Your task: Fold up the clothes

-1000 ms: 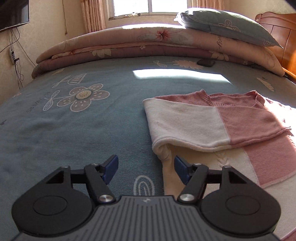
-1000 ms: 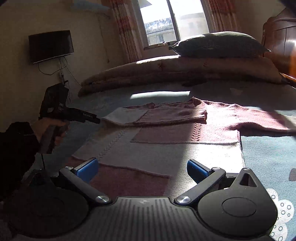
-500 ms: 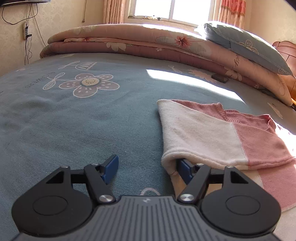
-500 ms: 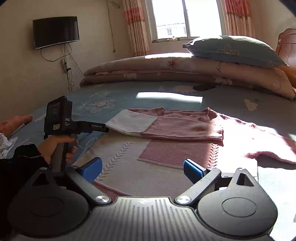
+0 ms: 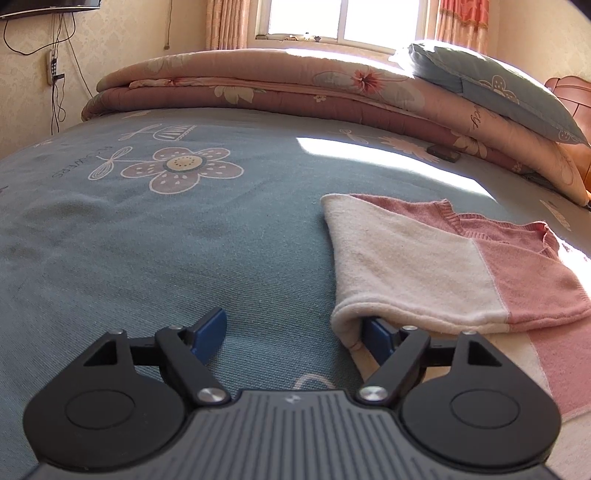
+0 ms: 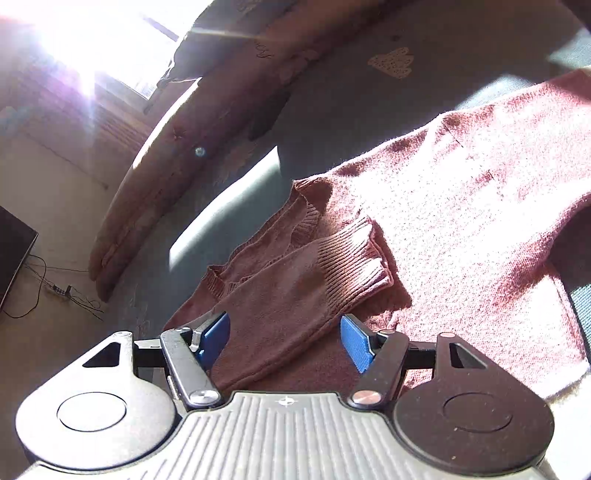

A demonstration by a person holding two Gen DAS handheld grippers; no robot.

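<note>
Here the left gripper (image 5: 293, 332) sits low over the blue bedspread (image 5: 155, 236), and its jaws are opening. Its left finger (image 5: 210, 330) stands free above bare bedspread, touching nothing. Its right finger (image 5: 376, 334) is tucked under the folded edge of the sweater (image 5: 424, 258), where the cream sleeve (image 5: 399, 273) lies doubled over the body of the garment. The cream edge drapes over that finger's tip and hides it, so only one finger meets the cloth, and the gap between the two fingers holds bedspread rather than sweater. The sweater lies flat on the bed to the right of this gripper, cream nearest the fingers and pink further right. Behind it a folded quilt (image 5: 280, 92) runs along the far side of the bed with a pillow (image 5: 495, 92) on top, under the window (image 5: 343, 18).

In the right wrist view the scene is tilted. The right gripper (image 6: 286, 341) hangs over the pink part of the sweater (image 6: 461, 206), and its jaws are closing. The folded pink sleeve (image 6: 295, 291) runs up through the gap between the fingers, its ribbed cuff (image 6: 351, 254) lying beyond the tips. The left finger (image 6: 214, 338) is at the sleeve's left edge; whether it touches the knit cannot be told. The right finger (image 6: 356, 343) stands just beside the sleeve's right edge, with a little cloth showing between. The pads do not yet press on it. The sunlit body of the sweater spreads to the right.
</note>
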